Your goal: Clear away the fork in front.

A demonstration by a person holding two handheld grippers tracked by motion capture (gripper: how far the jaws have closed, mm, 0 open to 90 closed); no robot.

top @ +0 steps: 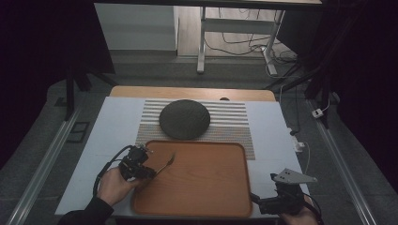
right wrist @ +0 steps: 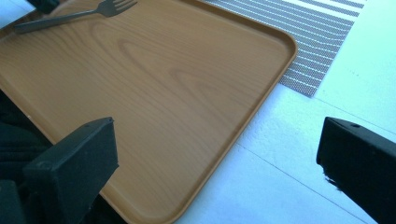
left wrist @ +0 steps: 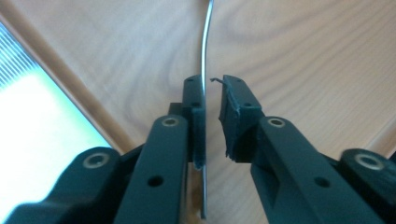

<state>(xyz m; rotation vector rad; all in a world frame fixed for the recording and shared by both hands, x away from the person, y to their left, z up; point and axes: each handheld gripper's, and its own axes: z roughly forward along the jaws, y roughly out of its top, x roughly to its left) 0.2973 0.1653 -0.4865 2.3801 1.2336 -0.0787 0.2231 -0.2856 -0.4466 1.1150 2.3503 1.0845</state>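
Note:
A metal fork lies at the left of the wooden tray, tines pointing to the far right. My left gripper sits over the tray's left edge at the handle. In the left gripper view the fork handle runs between the jaws of the left gripper. It rests against the left pad, and a narrow gap separates it from the right pad. My right gripper hovers wide open at the tray's near right corner, nothing between its jaws. In the right gripper view the fork lies on the tray.
A dark round mat rests on a striped placemat just beyond the tray. A white cover spreads over the table. The striped placemat passes under the tray's far edge.

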